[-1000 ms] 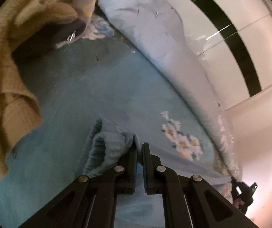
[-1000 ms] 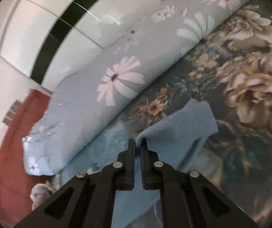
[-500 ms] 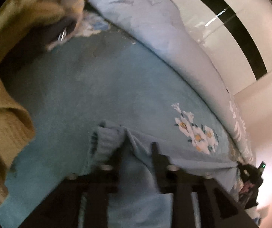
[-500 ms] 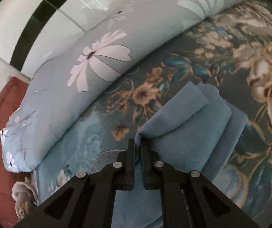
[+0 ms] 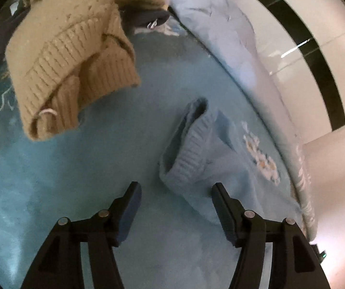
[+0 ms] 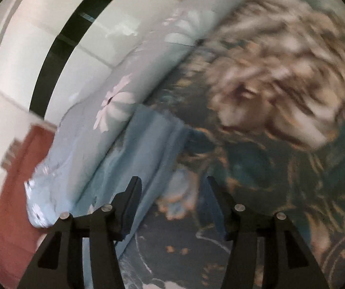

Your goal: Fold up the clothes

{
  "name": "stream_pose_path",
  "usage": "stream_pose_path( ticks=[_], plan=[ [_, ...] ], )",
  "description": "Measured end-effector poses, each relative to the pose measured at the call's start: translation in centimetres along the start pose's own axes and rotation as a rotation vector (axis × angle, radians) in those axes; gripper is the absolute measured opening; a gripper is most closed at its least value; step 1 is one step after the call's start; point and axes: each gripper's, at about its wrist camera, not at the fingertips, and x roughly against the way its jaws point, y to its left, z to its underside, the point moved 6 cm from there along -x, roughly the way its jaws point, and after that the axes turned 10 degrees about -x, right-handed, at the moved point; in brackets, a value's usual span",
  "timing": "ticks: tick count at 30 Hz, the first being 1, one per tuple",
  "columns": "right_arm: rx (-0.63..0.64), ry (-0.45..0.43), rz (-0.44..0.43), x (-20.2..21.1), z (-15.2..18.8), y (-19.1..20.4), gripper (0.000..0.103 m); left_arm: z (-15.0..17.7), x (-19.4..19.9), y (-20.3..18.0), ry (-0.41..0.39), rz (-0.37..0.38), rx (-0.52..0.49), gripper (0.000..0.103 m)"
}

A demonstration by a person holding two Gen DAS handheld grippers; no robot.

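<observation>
- Two grippers in play, both with fingers spread and nothing pinched between them.
- Left gripper (image 5: 176,196): jaws have just been opening; pads clear of fabric. Blue sweater (image 5: 223,168) lies released on the bed, its ribbed cuff (image 5: 191,144) just ahead of the fingertips and toward the right finger; part of the knit sits near the right finger (image 5: 223,207), touching or not I cannot tell.
- Flower embroidery (image 5: 261,156) on the sweater shows beyond the right finger.
- Tan knit sweater (image 5: 71,55) is bunched well ahead and off past the left finger, apart from the blue one.
- Dark garment (image 5: 146,19) with a metal clip lies beyond the tan knit, far from the fingertips.
- Pale blue floral quilt (image 5: 232,36) runs along the far right side, against the white wall panels (image 5: 316,60).
- Right gripper (image 6: 171,187): jaws have just been opening, gap empty; view heavily motion-blurred.
- Blue sweater (image 6: 143,149) in that view lies ahead of the left finger, folded in layers, resting on the dark floral bedspread (image 6: 280,168).
- Rolled quilt (image 6: 114,110) sits just behind it, farther from the fingers.
- Red-brown furniture (image 6: 13,192) shows at far left, past the left finger.
</observation>
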Motion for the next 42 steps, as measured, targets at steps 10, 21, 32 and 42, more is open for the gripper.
stream_pose_path(
  ticks=[10, 21, 32, 42],
  plan=[
    [0.016, -0.021, 0.009, -5.6, -0.2, 3.4, 0.056, -1.3, -2.3, -1.5, -0.054, 0.048, -0.006, 0.064],
    [-0.003, -0.054, 0.013, -5.9, -0.3, 4.2, 0.009, -2.4, -1.7, -0.3, -0.093, 0.07, 0.109, 0.031],
    [0.198, -0.013, -0.081, 4.9, 3.8, 5.3, 0.009, 0.8, 7.2, 0.3, -0.165, 0.093, 0.053, 0.029],
    [0.2, 0.043, -0.051, 11.4, 8.6, -2.2, 0.009, 4.9, 10.5, 3.6, -0.138, 0.061, 0.013, 0.029]
  ],
)
